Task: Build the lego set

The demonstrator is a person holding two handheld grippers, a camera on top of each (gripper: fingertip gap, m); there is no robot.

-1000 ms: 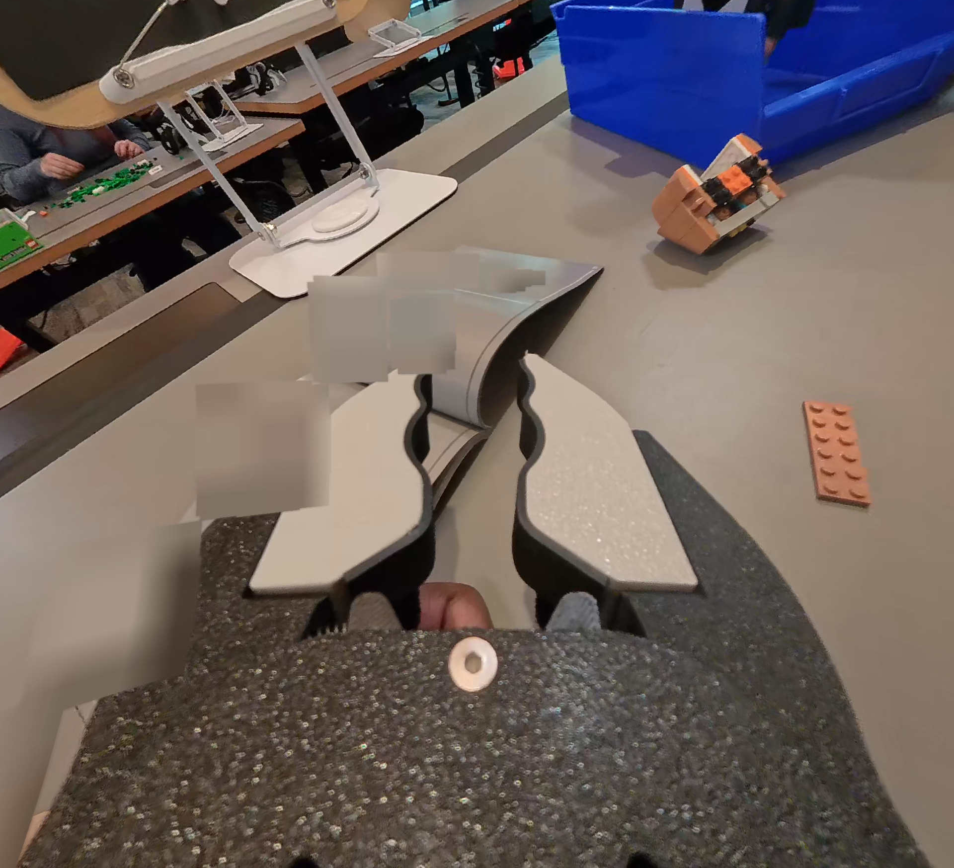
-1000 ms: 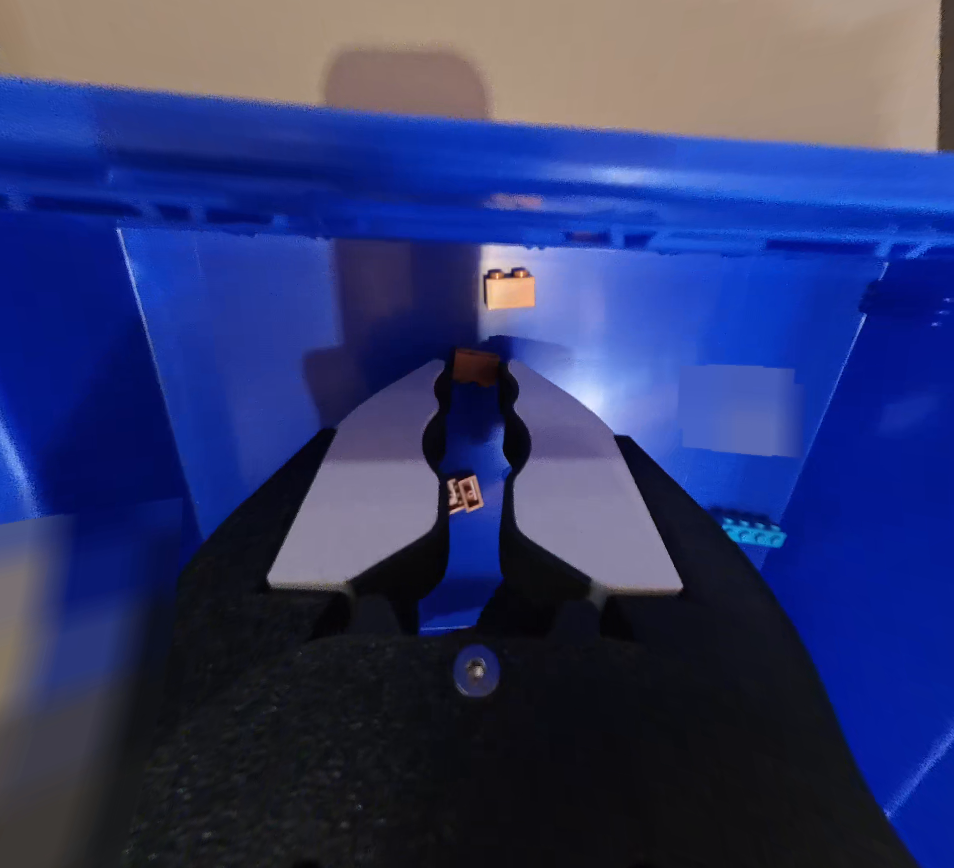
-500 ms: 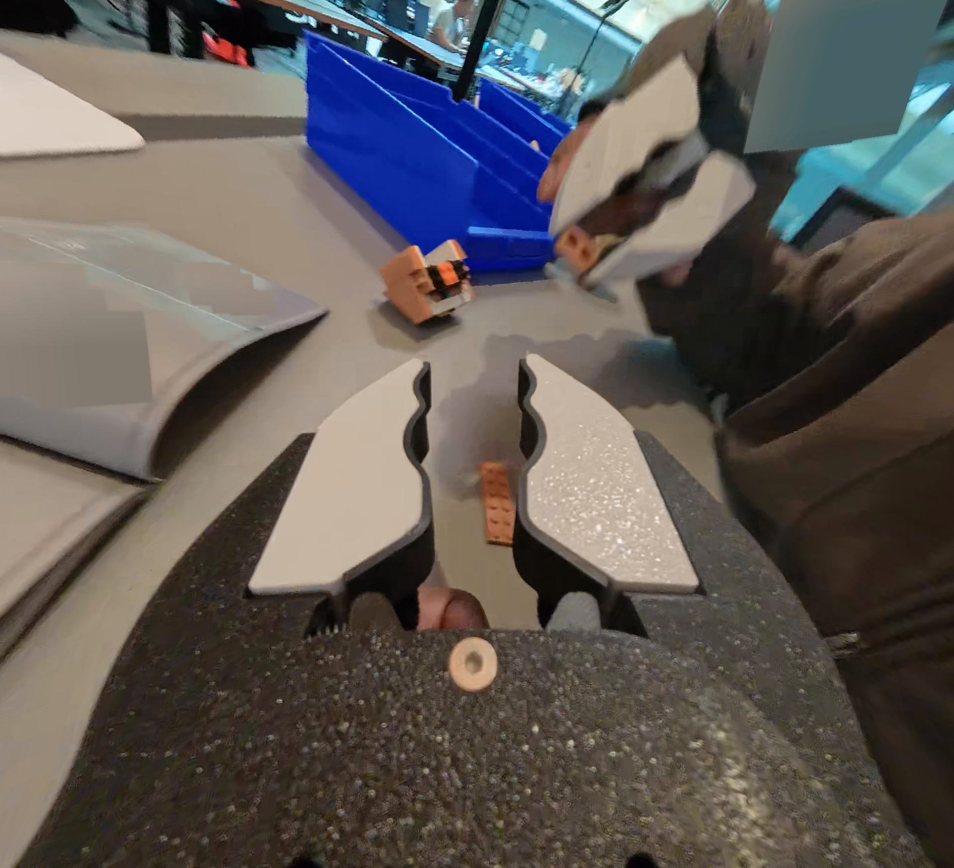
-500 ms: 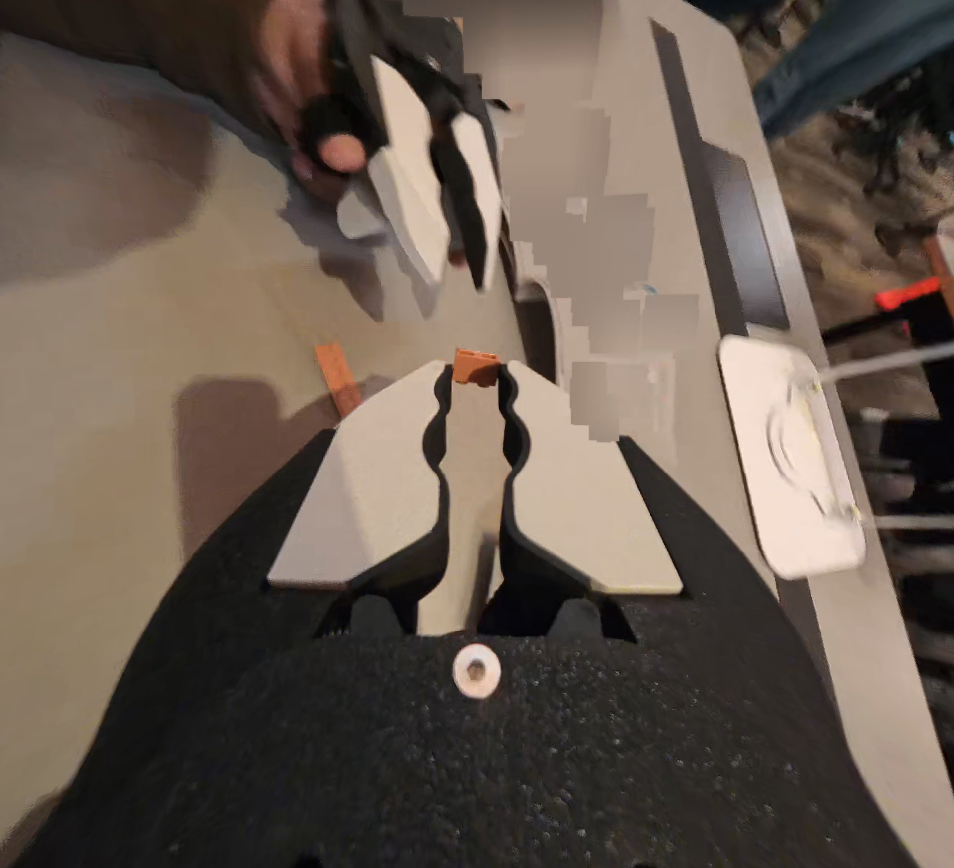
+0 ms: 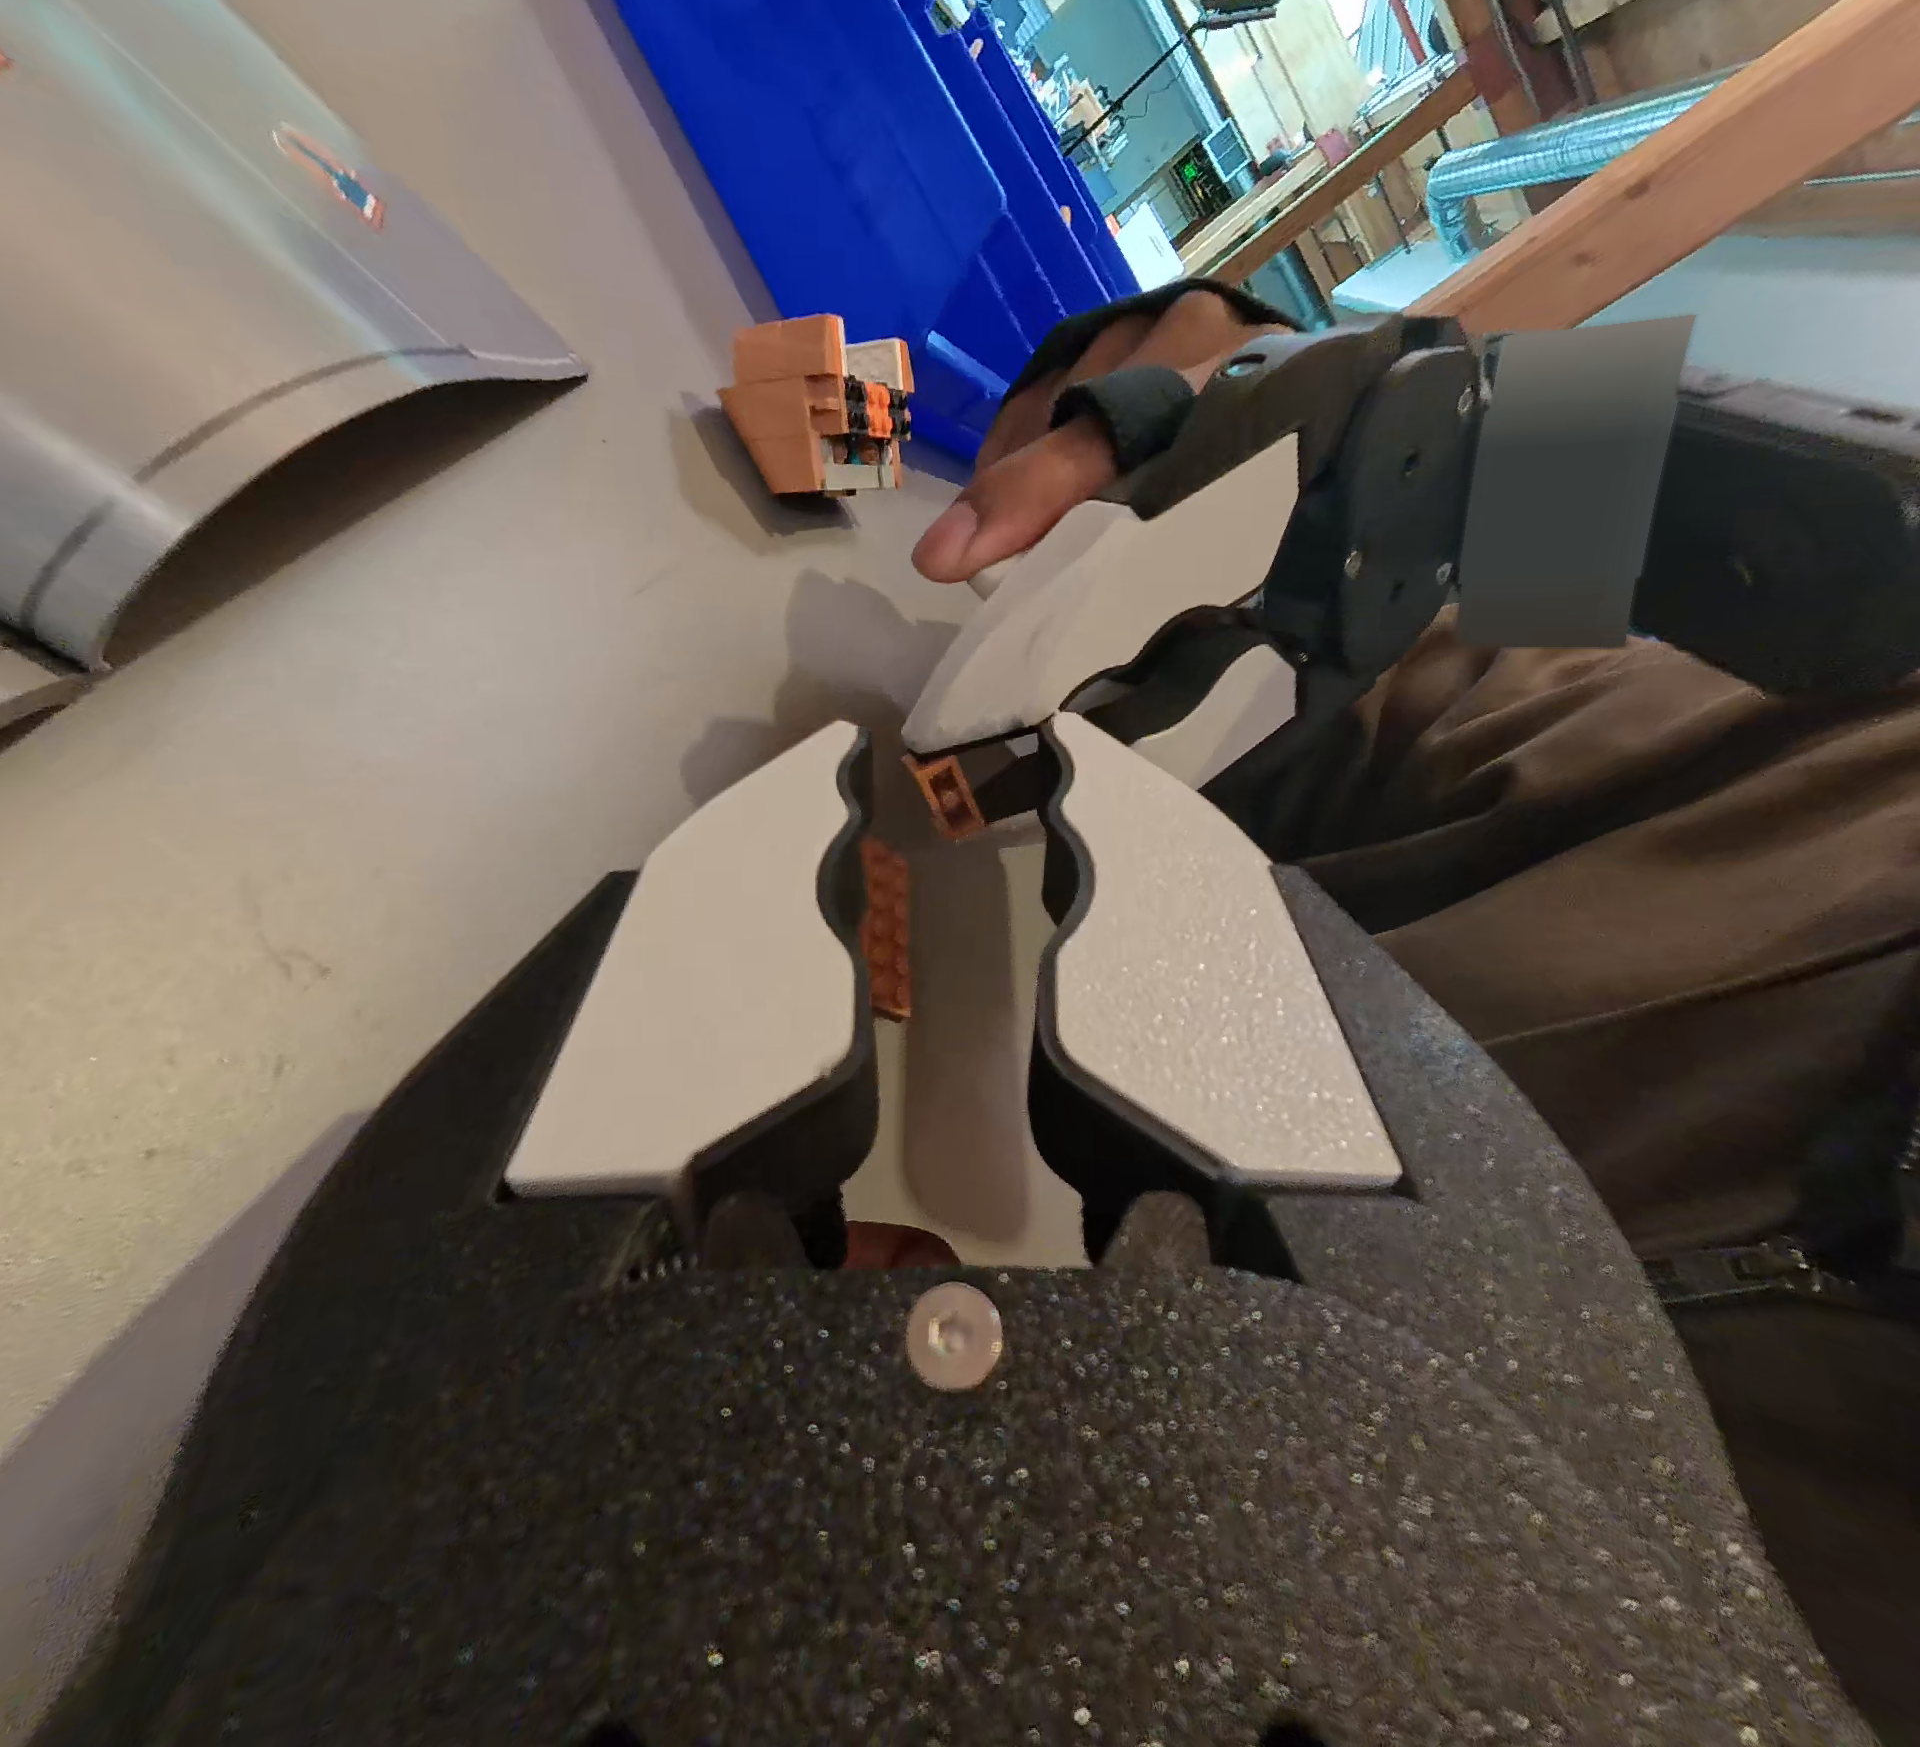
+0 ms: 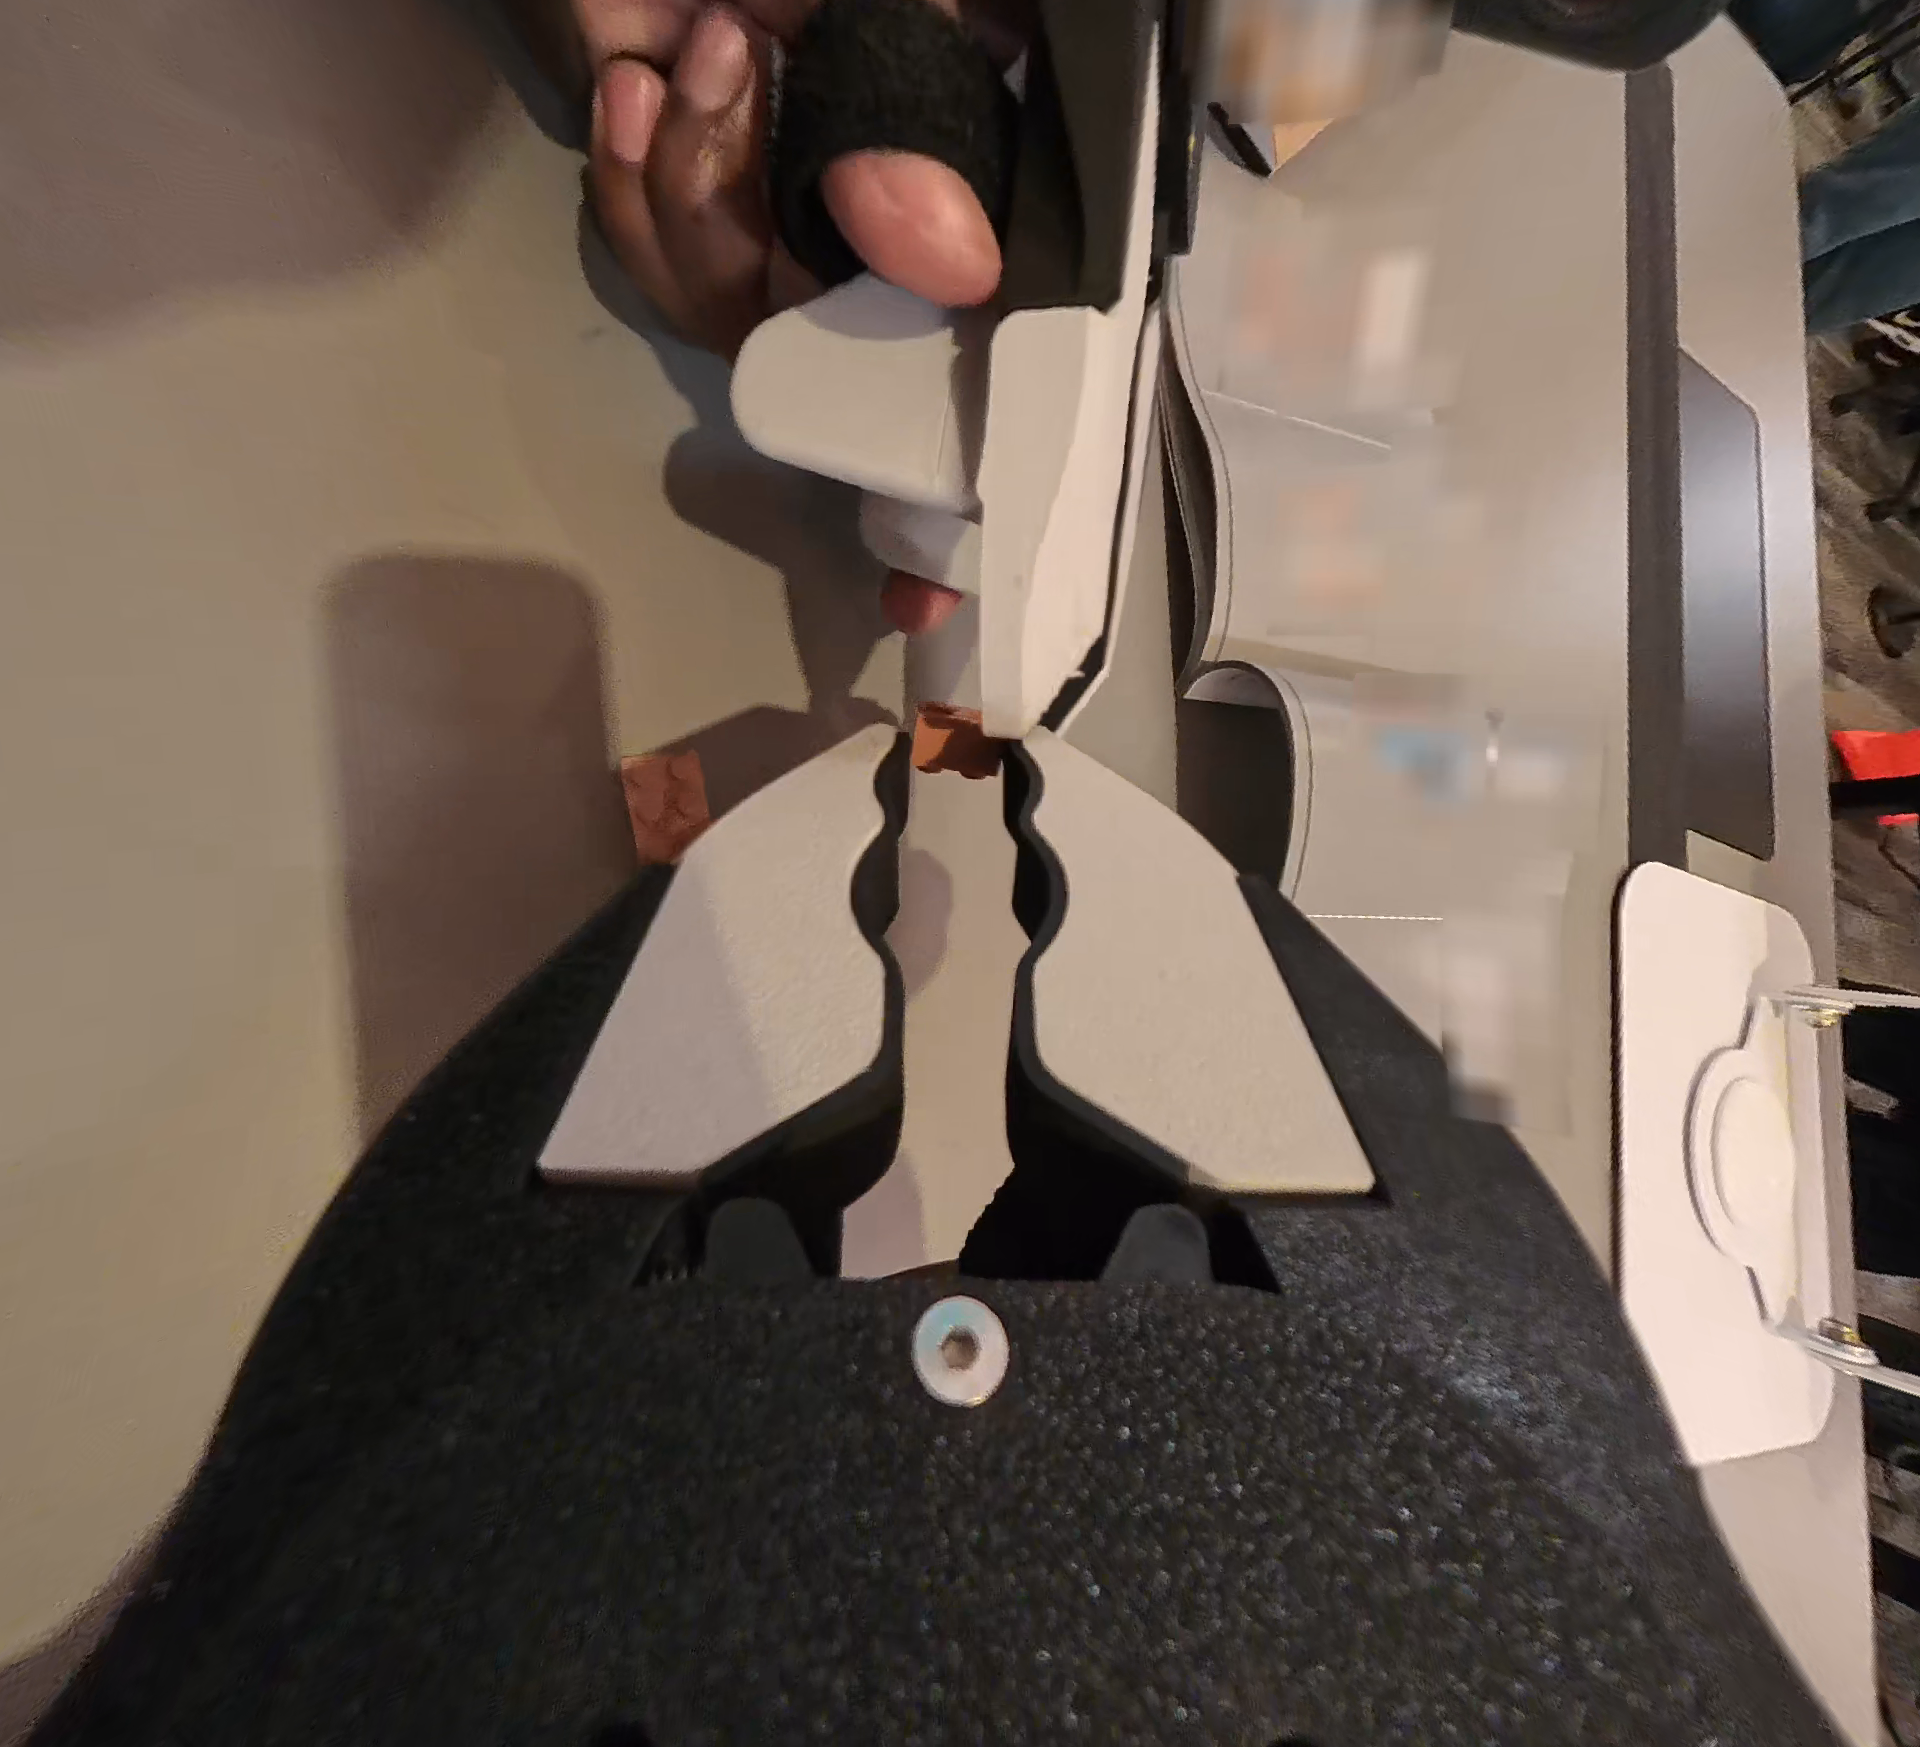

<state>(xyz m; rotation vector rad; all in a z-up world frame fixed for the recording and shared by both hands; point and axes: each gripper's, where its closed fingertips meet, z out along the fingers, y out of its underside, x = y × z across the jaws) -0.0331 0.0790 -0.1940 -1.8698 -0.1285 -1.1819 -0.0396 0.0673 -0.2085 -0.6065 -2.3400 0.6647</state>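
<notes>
Clamped at the very tips of the right hand-held gripper [image 6: 953, 747]: 1 small brown brick [image 6: 951, 752], pinched by its sides. Probably gripped that far out to leave its mating face free for pressing down.

Spread wide and gripping nothing, the left hand-held gripper [image 5: 956, 736], hovering low over the grey surface [image 5: 364, 762]. Between its fingers, close against the 9 o'clock one, a flat brown plate [image 5: 885, 928] lying studs up. Looks like bracketing, ready to pin the plate while the brick comes in from 1 o'clock.

Left well apart at 11 o'clock, the part-built brown and orange model [image 5: 821, 409], just beside the blue bin [image 5: 831, 87]; open instruction booklet [image 5: 208, 243] at 10 o'clock, presumably for reference.

From the left wrist view alone: the brick's studded face, the plate's whole length, the model and the bin. From the right wrist view alone: the firm pinch on the brick, the person's hand [image 6: 748, 87] on the left tool, and a white stand base [image 6: 1714, 1157] at 3 o'clock; of the plate, only 1 end showing at 9 o'clock. Contact between brick and plate: impossible to tell from either view.
</notes>
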